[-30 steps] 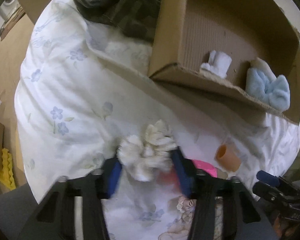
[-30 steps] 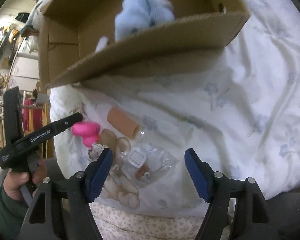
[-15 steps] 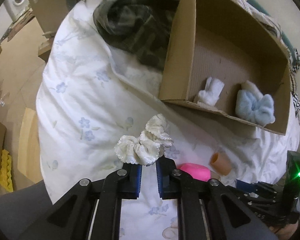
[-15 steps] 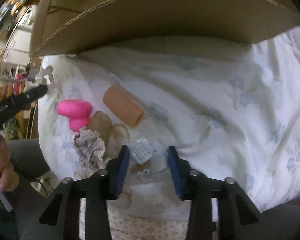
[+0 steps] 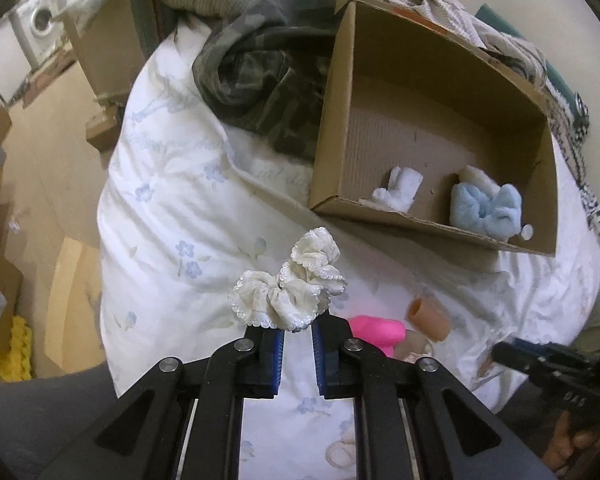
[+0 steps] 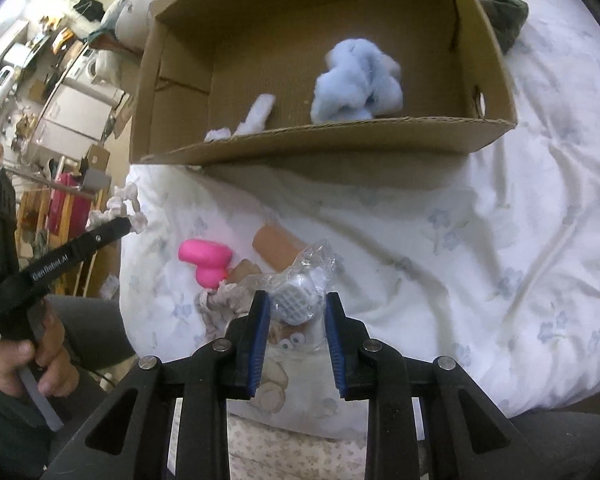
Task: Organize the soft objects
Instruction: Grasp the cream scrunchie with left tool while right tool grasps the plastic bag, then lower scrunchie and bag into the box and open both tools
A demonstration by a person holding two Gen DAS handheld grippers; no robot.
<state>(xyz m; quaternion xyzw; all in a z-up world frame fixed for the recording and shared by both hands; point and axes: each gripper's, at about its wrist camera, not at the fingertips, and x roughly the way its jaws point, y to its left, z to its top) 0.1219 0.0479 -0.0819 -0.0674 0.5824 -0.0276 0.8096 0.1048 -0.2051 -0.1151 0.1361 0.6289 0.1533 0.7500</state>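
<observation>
Your left gripper [image 5: 298,330] pinches the cream scrunchie [image 5: 290,294], held above the bed [image 5: 172,216], short of the cardboard box [image 5: 332,120]. The box sits farther back on the bed with two soft pieces already inside: a small white piece [image 5: 398,194] and a fluffy blue piece [image 5: 484,208]. So by my reading the sorting is partly done, and the scrunchie looks like the next one to go in.

Between the grippers, a pink soft item [image 6: 206,258], a tan tube [image 6: 278,246] and a ruffled fabric piece [image 6: 226,300] lie loose on the bed.

Your right gripper [image 6: 296,320] is closed on a clear plastic bag [image 6: 304,284] with small bits inside. It sits low, near the bed's front edge, well short of the box.
</observation>
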